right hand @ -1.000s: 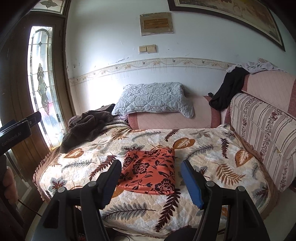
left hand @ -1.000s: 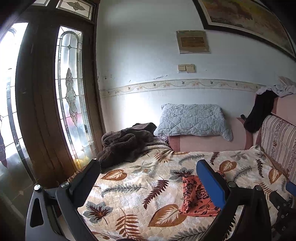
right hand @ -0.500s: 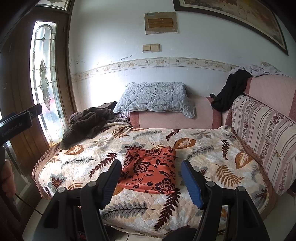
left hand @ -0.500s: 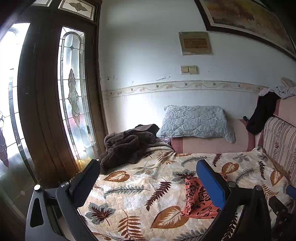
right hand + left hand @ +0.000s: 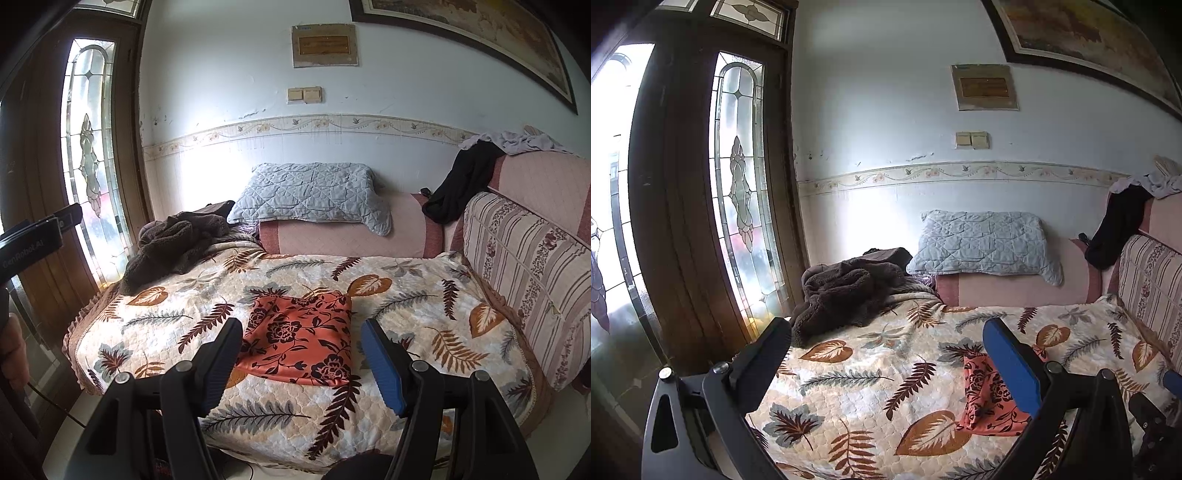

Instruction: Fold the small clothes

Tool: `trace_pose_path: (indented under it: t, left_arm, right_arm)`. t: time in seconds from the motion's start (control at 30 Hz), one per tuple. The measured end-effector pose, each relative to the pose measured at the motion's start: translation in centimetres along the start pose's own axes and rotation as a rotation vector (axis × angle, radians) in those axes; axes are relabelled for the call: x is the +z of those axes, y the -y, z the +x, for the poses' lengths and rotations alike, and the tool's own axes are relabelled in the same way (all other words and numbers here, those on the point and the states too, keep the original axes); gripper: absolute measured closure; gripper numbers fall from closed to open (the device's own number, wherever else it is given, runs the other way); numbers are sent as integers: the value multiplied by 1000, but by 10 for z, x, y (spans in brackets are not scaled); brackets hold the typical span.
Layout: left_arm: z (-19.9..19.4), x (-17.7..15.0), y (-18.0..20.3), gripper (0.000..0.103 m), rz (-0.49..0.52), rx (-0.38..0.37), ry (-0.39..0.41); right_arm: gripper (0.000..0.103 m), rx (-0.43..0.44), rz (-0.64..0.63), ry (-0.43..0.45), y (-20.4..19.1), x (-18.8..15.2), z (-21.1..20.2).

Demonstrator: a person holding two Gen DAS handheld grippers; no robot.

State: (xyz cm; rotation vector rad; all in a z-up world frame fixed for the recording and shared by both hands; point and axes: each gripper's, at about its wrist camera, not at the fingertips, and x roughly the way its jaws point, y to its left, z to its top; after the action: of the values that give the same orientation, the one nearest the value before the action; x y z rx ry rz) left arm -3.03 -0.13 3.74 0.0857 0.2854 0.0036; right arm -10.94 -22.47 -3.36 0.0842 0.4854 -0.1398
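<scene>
An orange cloth with a dark flower print (image 5: 301,339) lies folded flat on the leaf-patterned quilt (image 5: 406,317) of a sofa seat. My right gripper (image 5: 301,334) hovers in front of it, open and holding nothing, its jaws wide on either side of the cloth in the picture but nearer the camera. In the left wrist view the same cloth (image 5: 986,397) shows at the lower right, partly hidden by the blue pad. My left gripper (image 5: 886,339) is open and empty, off to the cloth's left, above the quilt (image 5: 868,373).
A brown fleece heap (image 5: 173,243) lies at the quilt's far left corner. A grey quilted pillow (image 5: 310,195) rests on the pink armrest. Black and pale garments (image 5: 461,184) hang over the striped backrest (image 5: 528,266). A stained-glass door (image 5: 738,184) stands left.
Both views have shifted very slightly; the scene slid a little rightward. The cloth and both grippers' jaws look the same.
</scene>
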Motion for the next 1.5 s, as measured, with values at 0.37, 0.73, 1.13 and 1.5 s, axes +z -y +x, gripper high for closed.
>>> trace_pose_path:
  t: [0.37,0.73,1.13,1.5]
  left_arm:
    - [-3,1,0,0,-8,12,7]
    - [-2,2,3,0,-13,8,8]
    - [4,4,7,0,-8,-14,11]
    - [10,3,13,0,10,-36,4]
  right_arm:
    - [33,7,-20,7,3,3,-3]
    - [33,-7,-13,17,3,5,-4]
    - [33,-4,-10,12,3,7,4]
    - [33,-6,-32,14,1,8,9]
